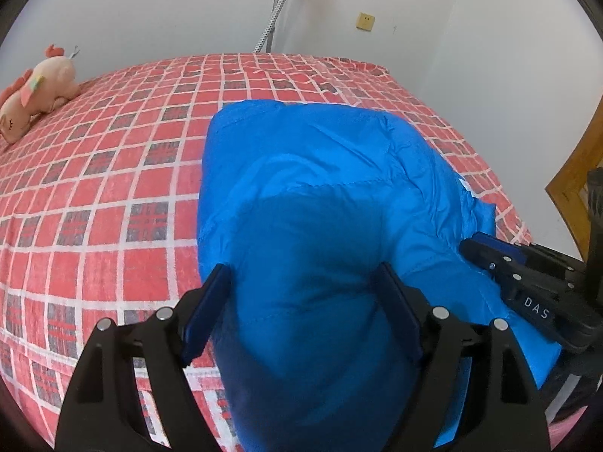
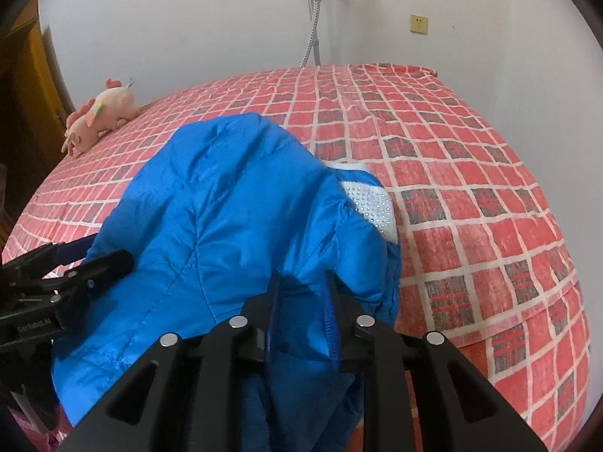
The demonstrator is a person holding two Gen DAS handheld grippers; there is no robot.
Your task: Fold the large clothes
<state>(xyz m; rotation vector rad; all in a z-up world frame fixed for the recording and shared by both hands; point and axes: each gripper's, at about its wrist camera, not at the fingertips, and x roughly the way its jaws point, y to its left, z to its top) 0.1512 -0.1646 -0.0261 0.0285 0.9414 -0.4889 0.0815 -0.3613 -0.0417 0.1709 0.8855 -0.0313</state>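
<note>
A blue padded jacket (image 1: 312,173) lies on the bed with its near end lifted; it also shows in the right wrist view (image 2: 226,203), with a white studded patch (image 2: 371,203) at its right edge. My left gripper (image 1: 301,282) has its jaws wide apart, with a thick bunch of the jacket filling the gap between them. My right gripper (image 2: 303,290) is shut on a fold of the jacket's near edge. Each gripper shows in the other's view: the right one (image 1: 490,260) at the jacket's right side, the left one (image 2: 90,263) at its left side.
The bed has a red, white and grey checked cover (image 1: 113,173) and fills both views. A pink plush toy (image 1: 34,90) lies at its far left. White walls stand behind, with a hose (image 1: 271,22) and a socket (image 1: 365,21). A wooden frame (image 1: 576,165) stands at the right.
</note>
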